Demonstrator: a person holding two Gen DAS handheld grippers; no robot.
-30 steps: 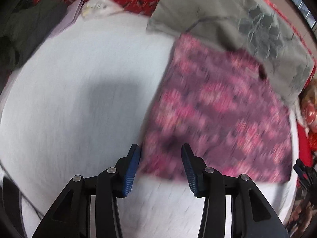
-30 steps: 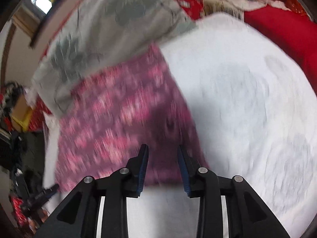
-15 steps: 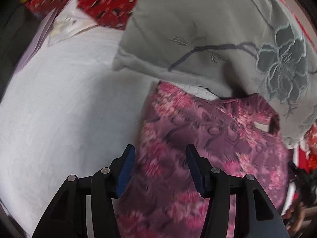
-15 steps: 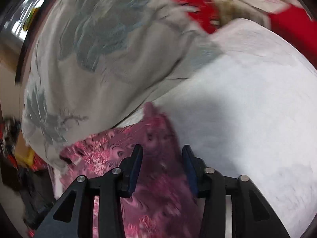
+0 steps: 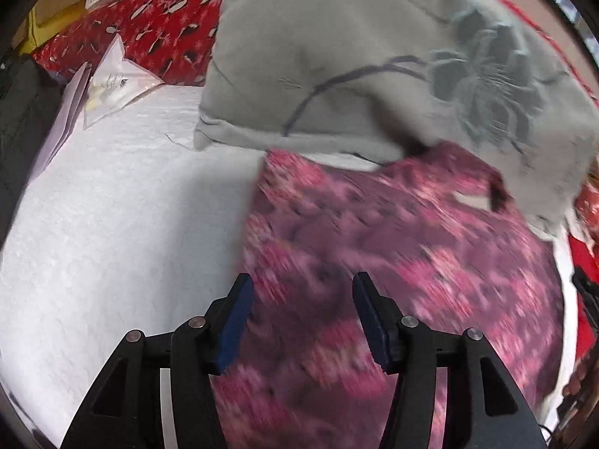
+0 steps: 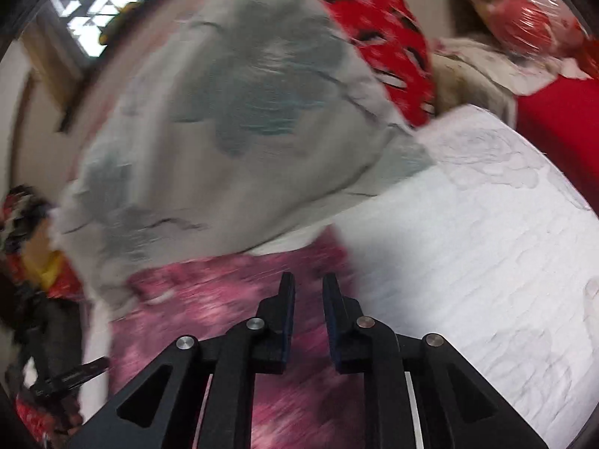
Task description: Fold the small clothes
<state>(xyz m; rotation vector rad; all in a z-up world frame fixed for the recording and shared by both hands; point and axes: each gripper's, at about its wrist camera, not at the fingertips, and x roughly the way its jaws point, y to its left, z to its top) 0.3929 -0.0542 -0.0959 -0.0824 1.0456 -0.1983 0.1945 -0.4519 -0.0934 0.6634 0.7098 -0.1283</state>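
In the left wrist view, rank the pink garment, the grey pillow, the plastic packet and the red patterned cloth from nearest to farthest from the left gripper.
From the left gripper:
1. Pink garment: under and between the open jaws, spreading right.
2. Grey pillow: ahead, lying over the garment's far edge.
3. Plastic packet: far left on the white sheet.
4. Red patterned cloth: behind the packet, at the sheet's far edge.

Soft, even daylight in both views; a bright window [image 6: 80,26] at the upper left of the right wrist view is overexposed. Motion blur smears the pink floral cloth [image 5: 393,280] and, in the right view, the grey pillow [image 6: 224,119]. Fisheye bending and dark vignetting at all edges; a faint shadow lies on the white bedspread [image 5: 123,224].
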